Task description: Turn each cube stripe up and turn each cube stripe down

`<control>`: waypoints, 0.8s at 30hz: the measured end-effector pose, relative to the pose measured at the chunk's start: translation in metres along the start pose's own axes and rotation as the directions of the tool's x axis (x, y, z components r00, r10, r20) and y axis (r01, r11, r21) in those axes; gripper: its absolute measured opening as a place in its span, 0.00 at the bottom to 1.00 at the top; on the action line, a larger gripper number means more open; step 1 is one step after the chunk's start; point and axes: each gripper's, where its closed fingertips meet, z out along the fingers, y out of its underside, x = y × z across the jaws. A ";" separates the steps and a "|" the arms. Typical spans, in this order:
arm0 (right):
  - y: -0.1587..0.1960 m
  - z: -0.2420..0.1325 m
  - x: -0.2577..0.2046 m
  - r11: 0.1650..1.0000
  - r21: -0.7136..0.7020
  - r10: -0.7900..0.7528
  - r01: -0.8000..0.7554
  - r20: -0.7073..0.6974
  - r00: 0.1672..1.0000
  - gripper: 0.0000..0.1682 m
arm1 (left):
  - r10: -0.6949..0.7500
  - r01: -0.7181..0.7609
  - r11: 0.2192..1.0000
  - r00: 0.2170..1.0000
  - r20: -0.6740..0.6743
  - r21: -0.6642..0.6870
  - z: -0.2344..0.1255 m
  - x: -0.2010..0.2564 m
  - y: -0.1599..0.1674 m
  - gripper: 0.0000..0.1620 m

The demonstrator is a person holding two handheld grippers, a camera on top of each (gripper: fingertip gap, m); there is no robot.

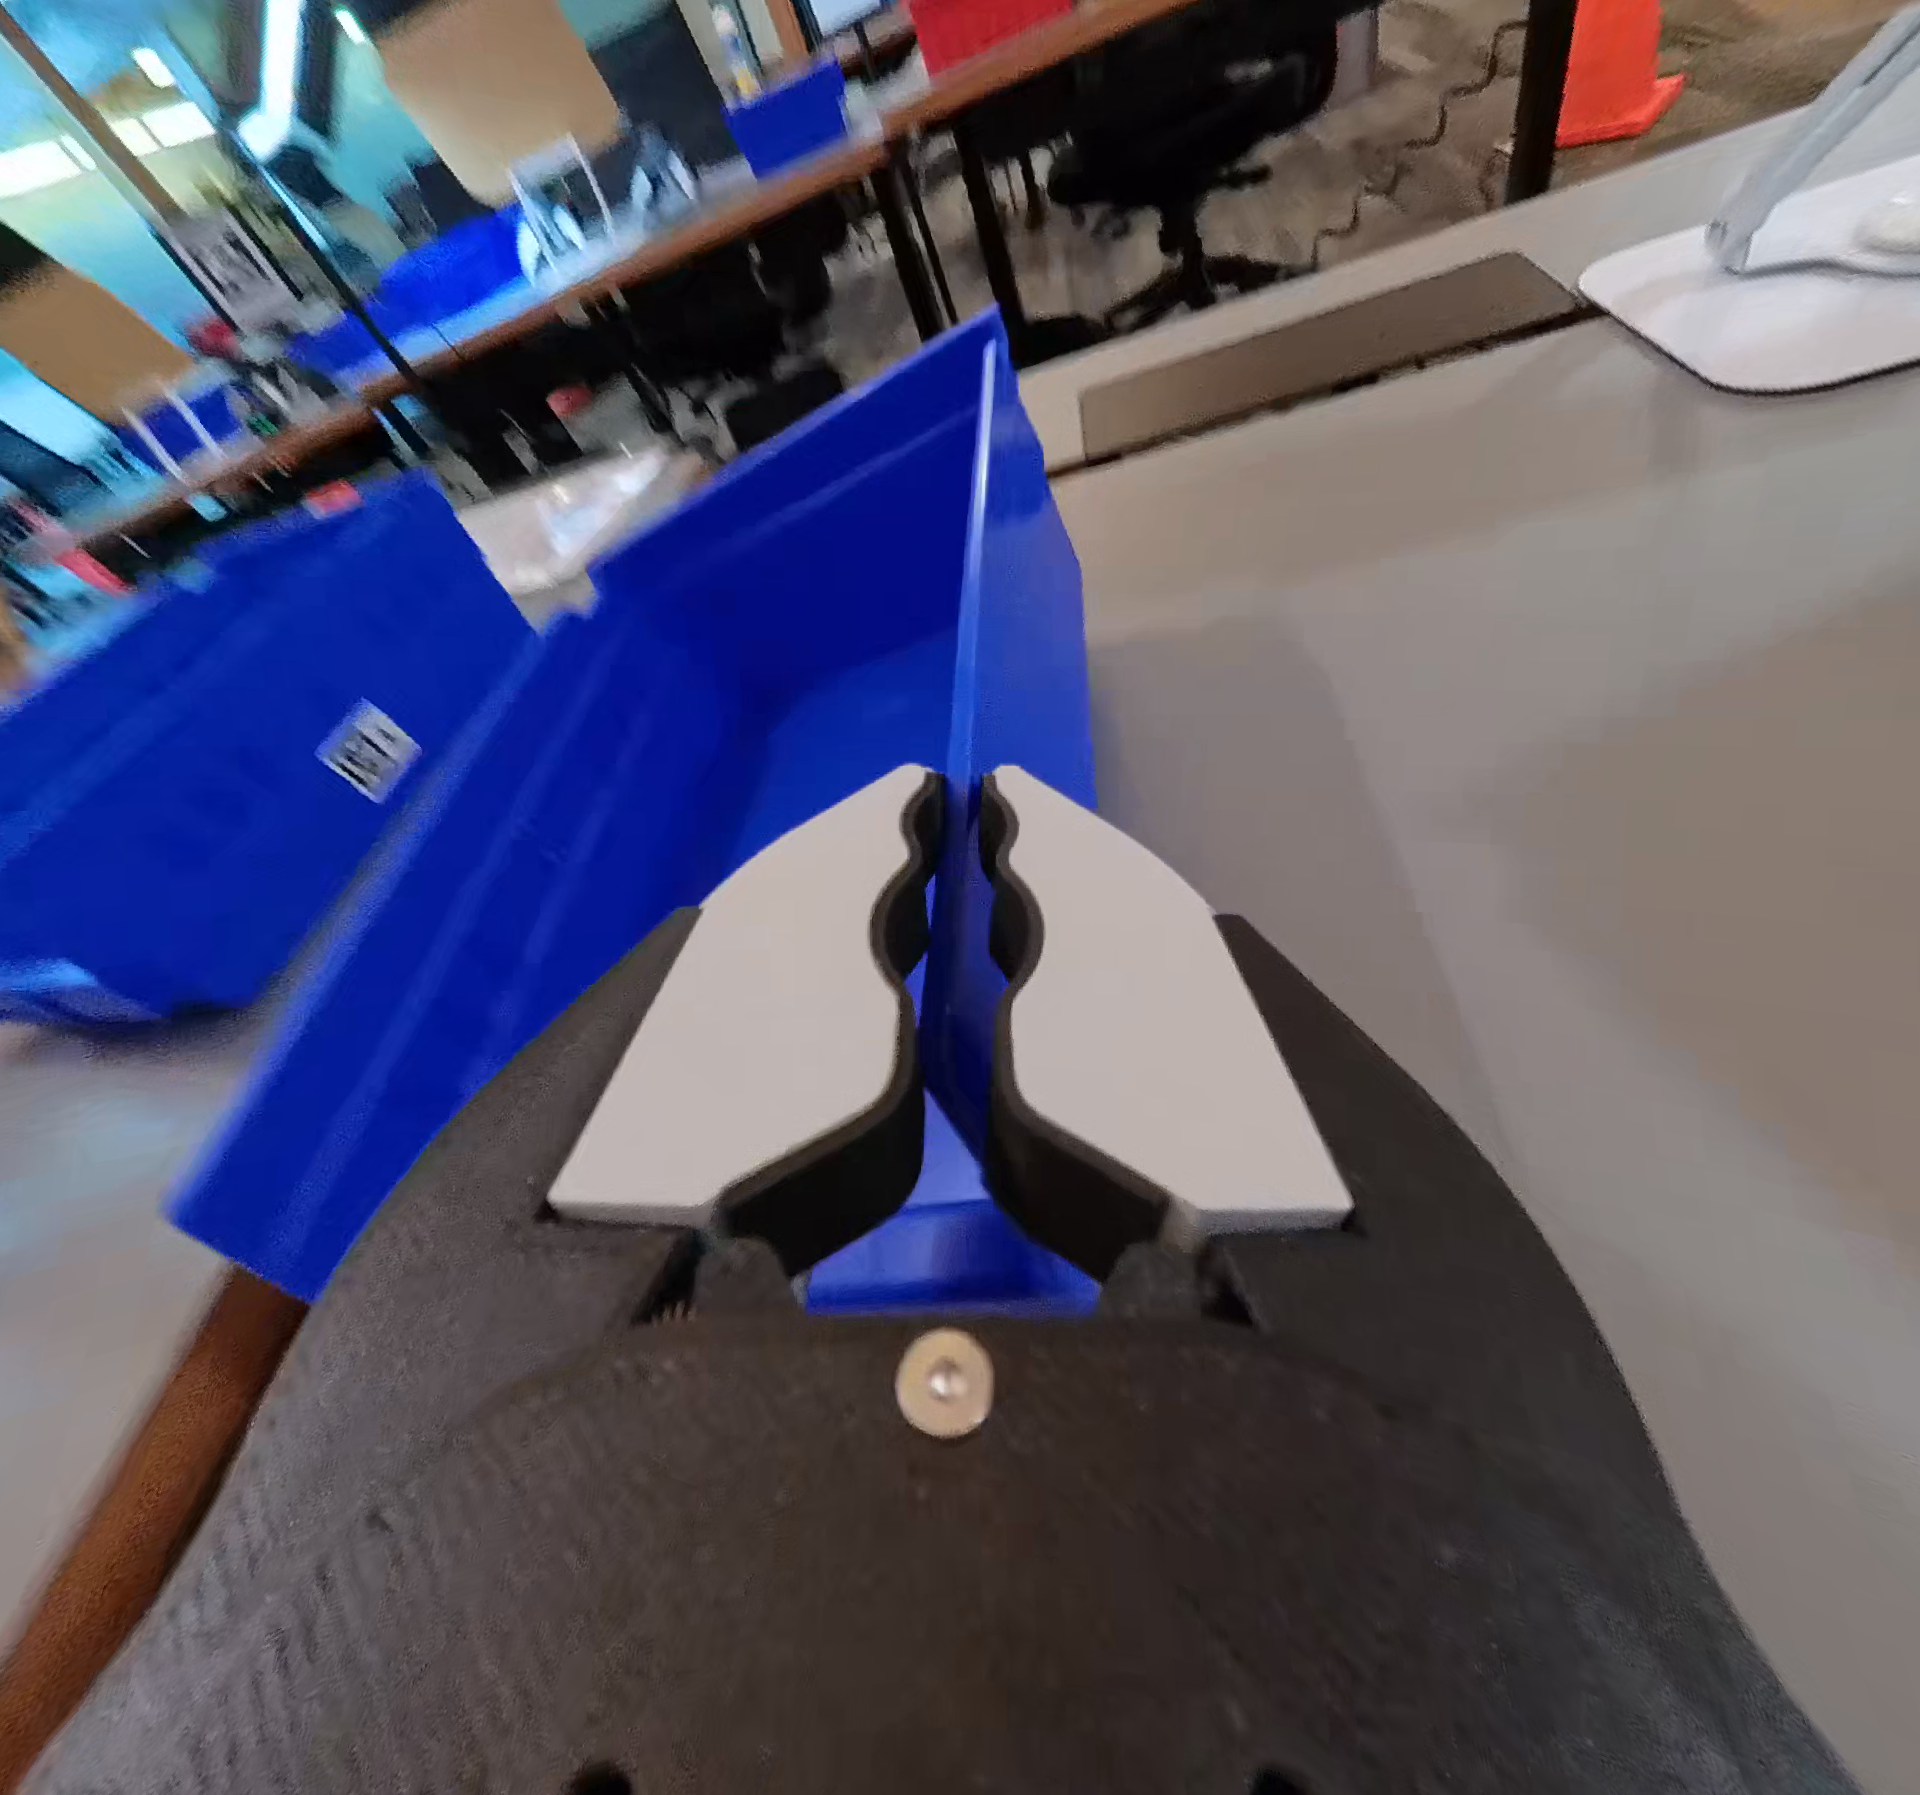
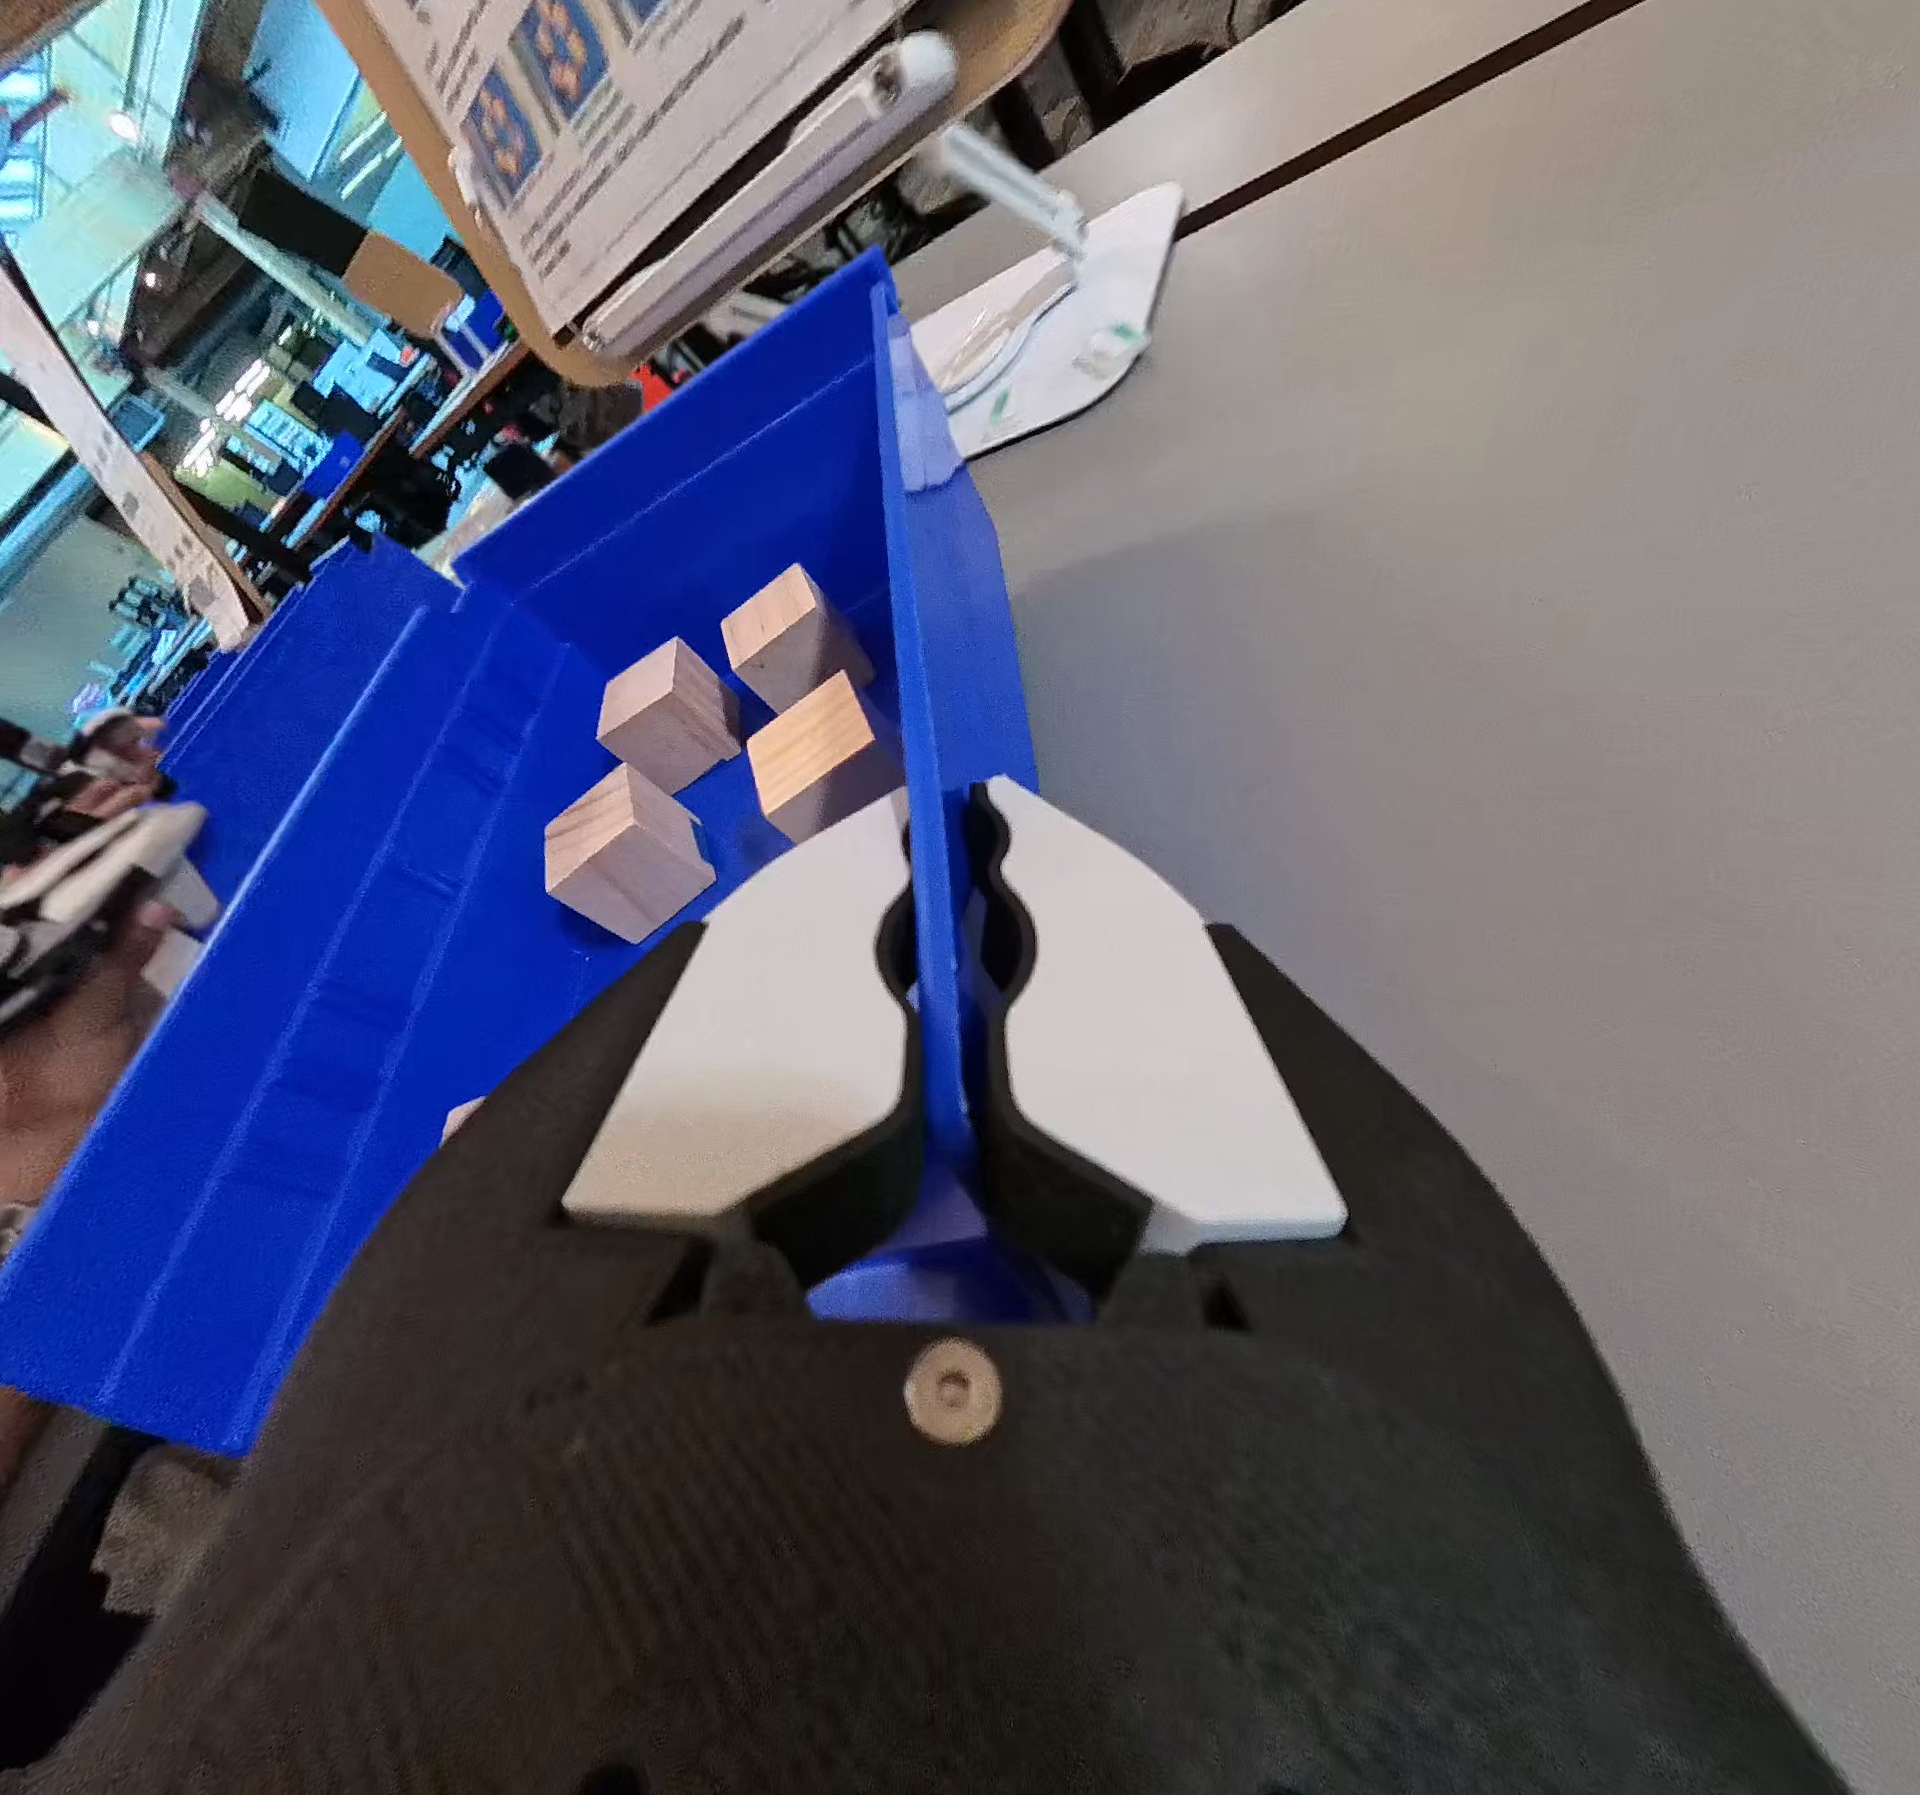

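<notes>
Left claw (image 1: pixel 961 789) and right claw (image 2: pixel 940 805) each closed to a narrow slit on a wall of a blue bin (image 2: pixel 940 914), the plastic clamped between grey pads. Four wooden cubes (image 2: pixel 665 711) loose on the bin floor, just inside the wall in the right claw; no stripe visible on the faces shown. Whether both hold the same bin: cannot tell. Bin tilted over the grey counter (image 2: pixel 1507 706). Best kept level and set down gently, lest cubes slide or tumble before turning.

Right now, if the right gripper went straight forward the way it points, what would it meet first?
The right gripper is shut on the blue bin side wall, so it would slide along that wall toward the far corner. The wooden cubes sit just left, probably missed.
</notes>
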 end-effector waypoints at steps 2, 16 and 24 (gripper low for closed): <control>0.008 0.017 -0.016 0.999 -0.024 -0.031 0.032 0.015 0.999 0.03 | -0.023 0.023 0.999 1.000 0.007 0.044 -0.013 -0.007 -0.022 0.03; 0.076 0.212 -0.187 0.983 -0.103 -0.139 0.155 0.152 0.979 0.04 | -0.188 0.178 0.966 0.981 0.041 0.188 -0.107 -0.073 -0.092 0.02; 0.133 0.297 -0.299 0.994 0.012 -0.108 0.108 0.034 0.994 0.04 | -0.133 0.079 0.968 0.967 0.219 0.239 -0.167 -0.119 -0.118 0.02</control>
